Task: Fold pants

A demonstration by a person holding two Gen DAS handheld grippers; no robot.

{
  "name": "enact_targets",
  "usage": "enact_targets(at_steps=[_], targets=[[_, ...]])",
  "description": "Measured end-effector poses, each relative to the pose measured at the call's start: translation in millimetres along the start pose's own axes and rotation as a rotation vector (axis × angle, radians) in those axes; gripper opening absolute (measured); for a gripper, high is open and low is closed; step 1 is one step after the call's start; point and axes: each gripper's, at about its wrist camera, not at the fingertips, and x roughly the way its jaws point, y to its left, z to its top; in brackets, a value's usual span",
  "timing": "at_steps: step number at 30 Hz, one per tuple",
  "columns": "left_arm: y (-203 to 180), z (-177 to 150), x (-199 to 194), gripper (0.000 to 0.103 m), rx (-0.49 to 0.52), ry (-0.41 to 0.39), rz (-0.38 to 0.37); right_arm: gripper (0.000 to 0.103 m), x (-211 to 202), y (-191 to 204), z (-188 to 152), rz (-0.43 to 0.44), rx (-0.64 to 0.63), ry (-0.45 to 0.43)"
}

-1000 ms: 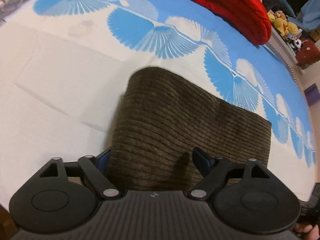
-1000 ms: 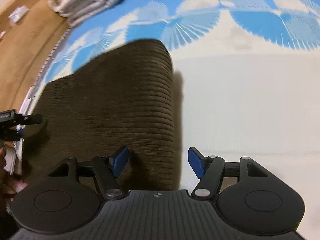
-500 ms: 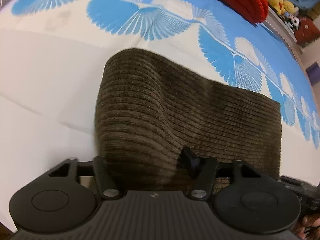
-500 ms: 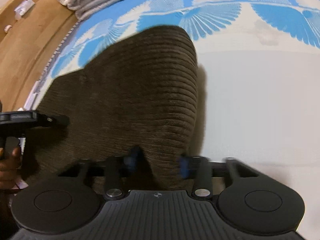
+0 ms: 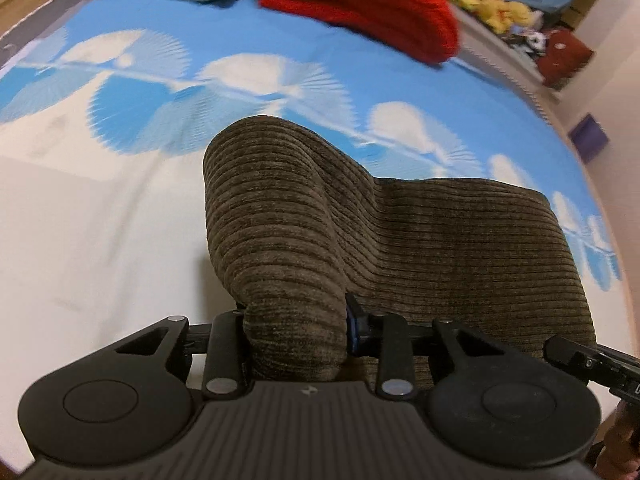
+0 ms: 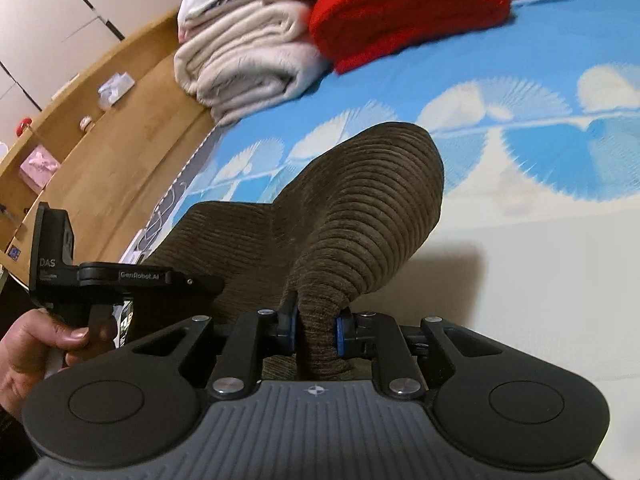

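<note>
Jaws of the left hand-held gripper (image 5: 294, 330) are closing on a bunched near corner of the brown corduroy pants (image 5: 440, 248), with cloth pinched between them. The right hand-held gripper (image 6: 314, 330) is closing likewise, its blue pads (image 6: 341, 334) pressing a narrower pinch at the opposite near corner. Both corners stand raised in peaks; the rest of the pants lies flat on the bed (image 5: 100, 240), over its blue-and-white fan-patterned sheet.

To carry out the fold well, confirm all layers sit inside each pinch, raise both corners evenly, and carry them over to the far edge, aligned. Keep clear of the red blanket (image 6: 400, 4) and folded white towels (image 6: 248, 52) beyond.
</note>
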Motion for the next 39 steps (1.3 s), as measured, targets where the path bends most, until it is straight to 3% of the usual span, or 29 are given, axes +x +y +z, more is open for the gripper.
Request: enact_targets(at_steps=[11, 13, 14, 15, 16, 18, 20, 21, 23, 25, 26, 28, 30, 31, 32, 34, 36, 37, 39], targets=[[-142.5, 12.0, 54.7, 0.036, 0.077, -0.011, -0.251, 0.017, -119.9, -106.3, 24.2, -0.139, 0.02, -0.089], [-155.4, 12.2, 68.3, 0.039, 0.075, -0.008, -0.291, 0.017, -133.1, -130.5, 28.6, -0.165, 0.031, -0.103], [-157.7, 12.2, 77.8, 0.046, 0.069, 0.003, -0.295, 0.018, -136.5, -144.3, 31.0, -0.182, 0.042, -0.108], [-158.4, 12.1, 86.5, 0.052, 0.065, 0.016, -0.263, 0.019, -136.0, -158.7, 32.3, -0.202, 0.054, -0.106], [-159.3, 12.1, 93.9, 0.052, 0.076, 0.014, -0.179, 0.025, -134.7, -174.9, 32.9, -0.235, 0.074, -0.1], [-161.9, 12.9, 97.8, 0.05, 0.111, -0.027, -0.011, 0.036, -130.9, -207.2, 30.6, -0.407, 0.121, -0.103], [-163.8, 15.3, 94.0, 0.048, 0.127, -0.05, -0.015, 0.036, -130.1, -229.1, 25.6, -0.567, 0.135, -0.102], [-167.4, 15.1, 91.3, 0.046, 0.138, -0.053, -0.06, 0.035, -130.4, -237.2, 24.4, -0.556, 0.16, -0.084], [-179.0, 10.0, 89.4, 0.044, 0.207, -0.035, -0.152, 0.035, -131.7, -240.7, 22.4, -0.45, 0.165, -0.071], [-192.3, -1.9, 96.6, 0.039, 0.314, 0.031, -0.201, 0.035, -118.9, -225.9, 21.9, -0.391, 0.061, -0.03], [-197.6, -10.0, 102.8, 0.034, 0.359, 0.074, -0.199, 0.035, -109.8, -219.1, 18.3, -0.36, -0.001, 0.01], [-202.0, -27.7, 131.5, 0.026, 0.428, 0.201, -0.12, 0.035, -89.4, -216.5, 8.5, -0.314, -0.058, 0.117], [-199.9, -47.1, 160.6, 0.021, 0.473, 0.309, -0.021, 0.034, -60.0, -219.7, -2.6, -0.347, -0.091, 0.27], [-200.8, -52.7, 165.6, 0.021, 0.494, 0.323, -0.006, 0.035, -46.9, -224.0, -12.0, -0.384, -0.11, 0.351], [-201.0, -51.5, 164.2, 0.021, 0.496, 0.316, -0.007, 0.035, -44.2, -229.0, -18.2, -0.389, -0.132, 0.374], [-196.1, -38.9, 152.3, 0.022, 0.448, 0.281, -0.038, 0.035, -47.0, -227.5, -10.1, -0.376, -0.127, 0.336], [-184.1, -18.6, 132.3, 0.04, 0.376, 0.168, -0.093, 0.036, -58.1, -229.1, 2.6, -0.351, -0.086, 0.248], [-177.2, -8.6, 127.6, 0.042, 0.321, 0.123, -0.11, 0.037, -63.7, -228.4, 9.4, -0.342, -0.074, 0.185], [-163.2, 10.9, 125.3, 0.042, 0.192, 0.048, -0.126, 0.048, -69.1, -231.5, 22.2, -0.373, -0.043, 0.055]])
